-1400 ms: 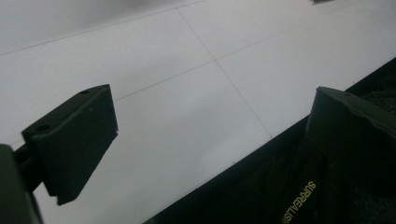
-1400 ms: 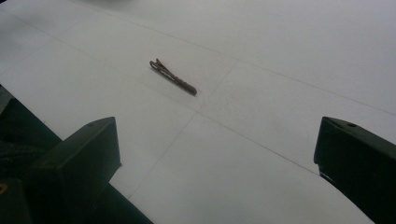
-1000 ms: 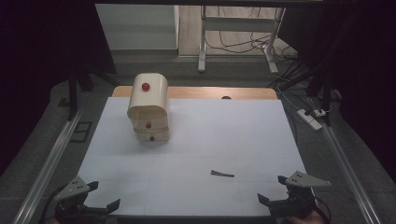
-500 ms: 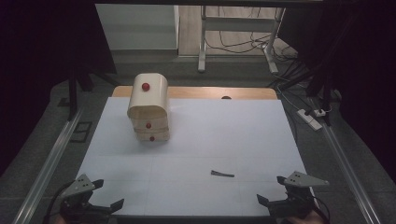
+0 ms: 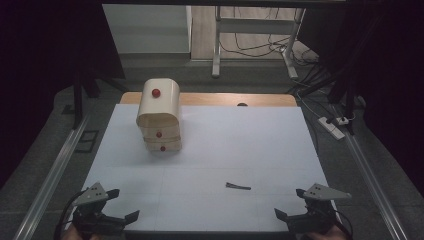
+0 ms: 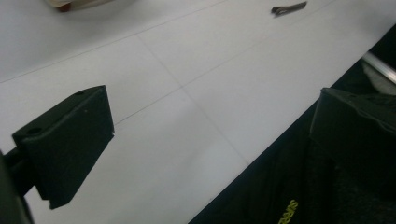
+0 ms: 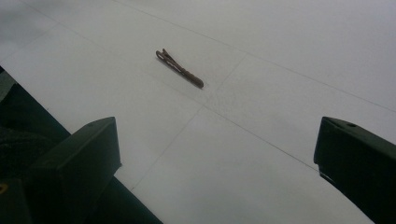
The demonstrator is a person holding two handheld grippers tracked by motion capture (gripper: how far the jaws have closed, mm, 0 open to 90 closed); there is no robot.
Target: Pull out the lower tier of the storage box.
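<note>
Both grippers, left (image 5: 118, 211) & right (image 5: 289, 210), fingers apart, empty; thin dark metal clip (image 7: 180, 68) on smooth white tabletop (image 5: 240, 145).

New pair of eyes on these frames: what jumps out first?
The cream wooden box with red knobs stands alone at the far left of the white table, by far the biggest thing on it. Next is the small dark clip lying flat near the front, right of centre. The left gripper and right gripper wait open at the two front corners, touching nothing.
</note>
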